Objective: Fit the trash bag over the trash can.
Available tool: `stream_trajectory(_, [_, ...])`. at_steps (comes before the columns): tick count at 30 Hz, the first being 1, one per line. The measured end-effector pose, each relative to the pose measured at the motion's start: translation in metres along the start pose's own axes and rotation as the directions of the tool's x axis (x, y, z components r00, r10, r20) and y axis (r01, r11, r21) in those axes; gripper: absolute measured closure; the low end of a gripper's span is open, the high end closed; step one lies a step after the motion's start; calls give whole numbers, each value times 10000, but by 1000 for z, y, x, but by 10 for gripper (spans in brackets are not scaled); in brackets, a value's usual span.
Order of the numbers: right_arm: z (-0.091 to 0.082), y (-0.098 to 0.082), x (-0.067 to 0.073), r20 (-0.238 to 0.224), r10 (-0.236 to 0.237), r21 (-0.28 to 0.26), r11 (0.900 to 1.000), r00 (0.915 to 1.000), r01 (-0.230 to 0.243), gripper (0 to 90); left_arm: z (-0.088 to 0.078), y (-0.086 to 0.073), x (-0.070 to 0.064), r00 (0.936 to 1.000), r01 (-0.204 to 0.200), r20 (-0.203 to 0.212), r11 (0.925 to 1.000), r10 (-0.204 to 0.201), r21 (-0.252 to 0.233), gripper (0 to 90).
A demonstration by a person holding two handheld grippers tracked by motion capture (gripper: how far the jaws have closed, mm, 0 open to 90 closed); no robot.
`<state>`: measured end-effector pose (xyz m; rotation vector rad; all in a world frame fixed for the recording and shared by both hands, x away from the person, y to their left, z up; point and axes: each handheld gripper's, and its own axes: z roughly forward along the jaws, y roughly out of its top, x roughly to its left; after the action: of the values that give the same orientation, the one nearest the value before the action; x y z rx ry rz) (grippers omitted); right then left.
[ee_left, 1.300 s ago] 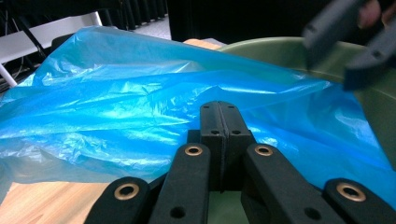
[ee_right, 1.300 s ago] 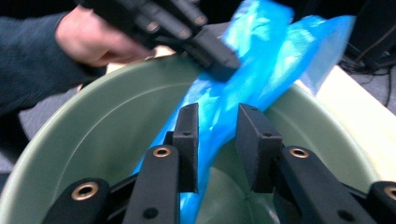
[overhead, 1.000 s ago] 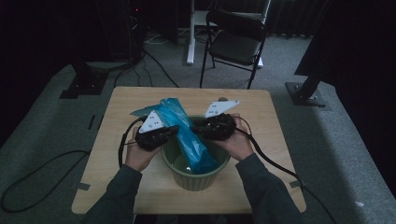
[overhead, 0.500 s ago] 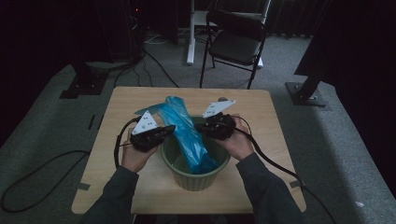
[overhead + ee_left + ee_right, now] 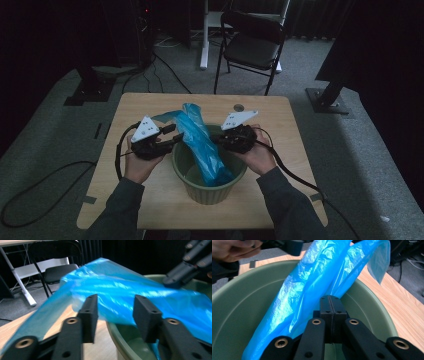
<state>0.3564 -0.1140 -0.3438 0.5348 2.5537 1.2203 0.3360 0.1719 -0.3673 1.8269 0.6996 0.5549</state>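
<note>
A crinkled, shiny blue bag (image 5: 202, 142) hangs half inside a round green bin (image 5: 210, 192) at the middle of the table. Its lower part drops to the bin's floor; its upper part leans out over the far-left rim, its end trailing above the tabletop. The bin stands upright.

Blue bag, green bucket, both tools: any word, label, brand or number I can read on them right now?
None: no readable text stands on anything here.
Blue bag: plain plastic, no print.
Green bucket: plain wall and rim, no label.
Left tool and right tool: the grey plates bear only small dark dots, no letters.
Table: bare wood, no markings to read.
</note>
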Motion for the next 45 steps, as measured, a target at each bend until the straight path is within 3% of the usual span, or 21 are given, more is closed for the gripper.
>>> stream_trajectory(4, [0, 0, 4, -147, -249, -67, 9997, 9996, 248, 900, 1, 3, 5, 9995, 177, -245, 9998, -176, 24, 436])
stream_trajectory(7, [-1, 0, 5, -207, -345, -65, 9994, 9992, 344, 900, 4, 6, 13, 9971, 605, -472, 9982, -603, 28, 424])
stream_trajectory(13, [-1, 0, 6, -290, -439, -109, 9990, 9986, 436, 900, 11, 6, 24, 9912, 1272, -390, 9917, -1264, 189, 402])
stream_trajectory(16, [0, 0, 7, -304, -456, -125, 9989, 9985, 452, 900, 13, 4, 24, 9903, 1381, -202, 9901, -1376, 266, 444])
stream_trajectory(17, [0, 0, 8, -310, -463, -120, 9989, 9984, 459, 900, 14, 4, 23, 9907, 1361, -53, 9904, -1360, 258, 499])
stream_trajectory(18, [0, 0, 8, -315, -480, -109, 9988, 9983, 477, 900, 15, 3, 22, 9914, 1306, 10, 9911, -1306, 260, 610])
stream_trajectory(23, [-1, -1, 8, -236, -559, -72, 9984, 9982, 557, 900, 16, 4, 16, 9960, 890, -10, 9951, -891, 437, 864])
stream_trajectory(28, [-5, -6, 3, 220, -295, 155, 9995, 9993, 291, 900, 8, 0, 7, 9994, 355, -65, 9987, -353, 367, 893])
stream_trajectory(32, [-9, -12, 0, 476, -112, 283, 9996, 9988, 99, 900, 1, -9, 1, 9992, -181, -343, 9989, 197, 442, 891])
stream_trajectory(45, [-24, -30, -10, 1151, 486, 337, 9980, 9922, -528, 900, -9, -24, -4, 9997, -231, -29, 9990, 233, 385, 880])
